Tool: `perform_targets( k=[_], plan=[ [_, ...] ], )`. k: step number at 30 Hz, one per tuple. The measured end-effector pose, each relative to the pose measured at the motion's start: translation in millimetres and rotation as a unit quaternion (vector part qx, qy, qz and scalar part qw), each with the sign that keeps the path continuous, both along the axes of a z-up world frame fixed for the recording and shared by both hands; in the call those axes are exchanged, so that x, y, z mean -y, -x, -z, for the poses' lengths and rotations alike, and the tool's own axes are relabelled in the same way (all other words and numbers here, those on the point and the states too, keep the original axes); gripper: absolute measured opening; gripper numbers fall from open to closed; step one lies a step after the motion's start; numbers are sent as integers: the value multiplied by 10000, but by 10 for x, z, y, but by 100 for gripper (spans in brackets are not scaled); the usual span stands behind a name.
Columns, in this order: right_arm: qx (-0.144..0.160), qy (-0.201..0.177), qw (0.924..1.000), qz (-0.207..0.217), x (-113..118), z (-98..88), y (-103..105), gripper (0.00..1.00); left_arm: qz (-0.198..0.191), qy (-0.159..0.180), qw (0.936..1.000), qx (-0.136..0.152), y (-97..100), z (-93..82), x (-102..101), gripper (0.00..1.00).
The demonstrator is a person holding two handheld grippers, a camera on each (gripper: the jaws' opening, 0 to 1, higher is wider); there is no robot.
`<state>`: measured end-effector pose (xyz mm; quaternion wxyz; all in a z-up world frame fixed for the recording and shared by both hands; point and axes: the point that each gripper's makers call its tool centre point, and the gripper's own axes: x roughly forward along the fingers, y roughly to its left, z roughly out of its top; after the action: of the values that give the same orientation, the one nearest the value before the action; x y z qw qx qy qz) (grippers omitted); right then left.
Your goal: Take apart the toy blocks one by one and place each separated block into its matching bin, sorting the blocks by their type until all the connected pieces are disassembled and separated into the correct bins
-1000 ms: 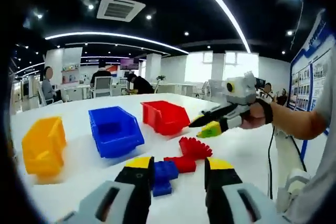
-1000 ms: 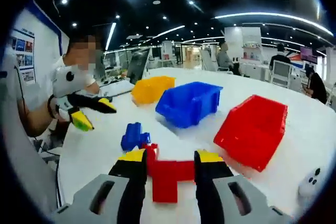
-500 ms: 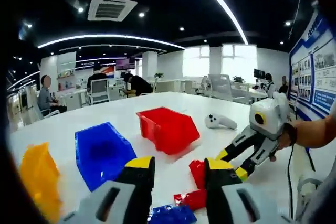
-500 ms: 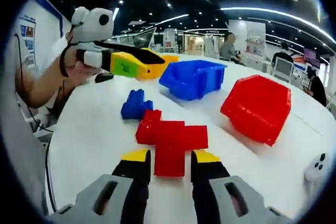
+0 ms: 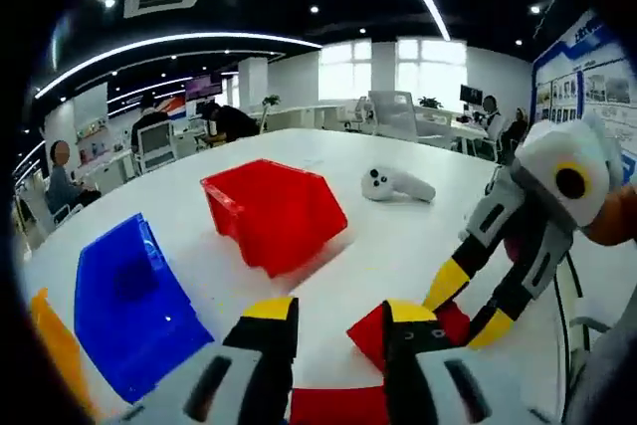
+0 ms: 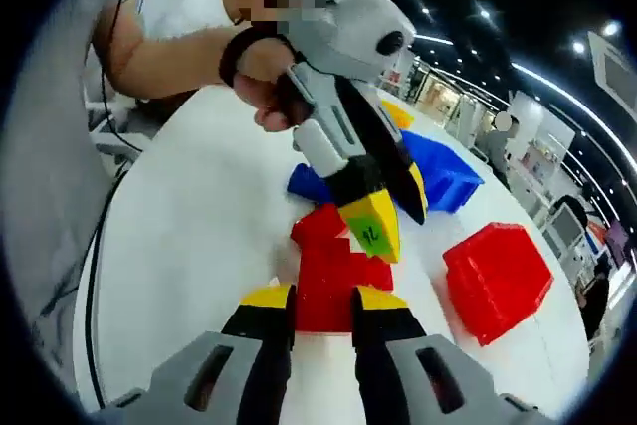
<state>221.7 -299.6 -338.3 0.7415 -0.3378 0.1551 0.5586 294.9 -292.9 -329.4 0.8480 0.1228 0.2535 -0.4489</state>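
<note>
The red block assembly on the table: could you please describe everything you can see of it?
The red block assembly is glossy plastic, built of several studded bricks in a stepped, cross-like shape, lying flat on the white table. The right tongs straddle its near end, jaws open. The left tongs reach down over its far part; contact is unclear. A blue block lies just beyond it.

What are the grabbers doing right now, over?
Both grippers, left and right, open, closing in on the red blocks. Nothing gripped yet. Red bin near, game controller off to the side.
</note>
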Motion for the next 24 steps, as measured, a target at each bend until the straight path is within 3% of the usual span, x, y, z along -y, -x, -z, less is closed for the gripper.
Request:
perform_targets(
  k=[3, 7, 11, 15, 18, 19, 20, 21, 22, 24],
  plan=[
    [-45, 121, 9997, -201, 27, 32, -19, 23, 281, -98, 9991, -318, 75, 87, 104, 33],
    [-20, 290, 9991, -304, 52, 70, -28, 23, 484, -274, 9980, -285, 95, 89, 151, 28],
    [110, 414, 9985, -328, 59, 76, -64, 23, 497, -227, 9977, -411, 99, 118, 142, 25],
    [429, 560, 9967, -394, 49, 69, -57, 22, 531, -301, 9976, -340, 116, 115, 147, 24],
    [249, 461, 9966, -638, -31, 87, 74, 22, 669, -463, 9958, -411, 178, 218, 167, 24],
    [392, 477, 9957, -687, -45, 81, 92, 22, 602, -991, 9920, -503, 204, 385, 49, 24],
    [682, 1071, 9897, -662, 65, 173, 46, 22, 495, -1202, 9897, -594, 241, 529, 13, 24],
    [1060, 1490, 9812, -622, 136, 233, -11, 22, 558, -469, 9971, -209, 171, 366, 205, 22],
    [1143, 1519, 9793, -693, 127, 263, 1, 22, 595, -647, 9953, -415, 188, 408, 70, 22],
    [1096, 1348, 9826, -656, 80, 238, 91, 22, 604, -808, 9942, -385, 173, 411, 53, 22]
  ],
)
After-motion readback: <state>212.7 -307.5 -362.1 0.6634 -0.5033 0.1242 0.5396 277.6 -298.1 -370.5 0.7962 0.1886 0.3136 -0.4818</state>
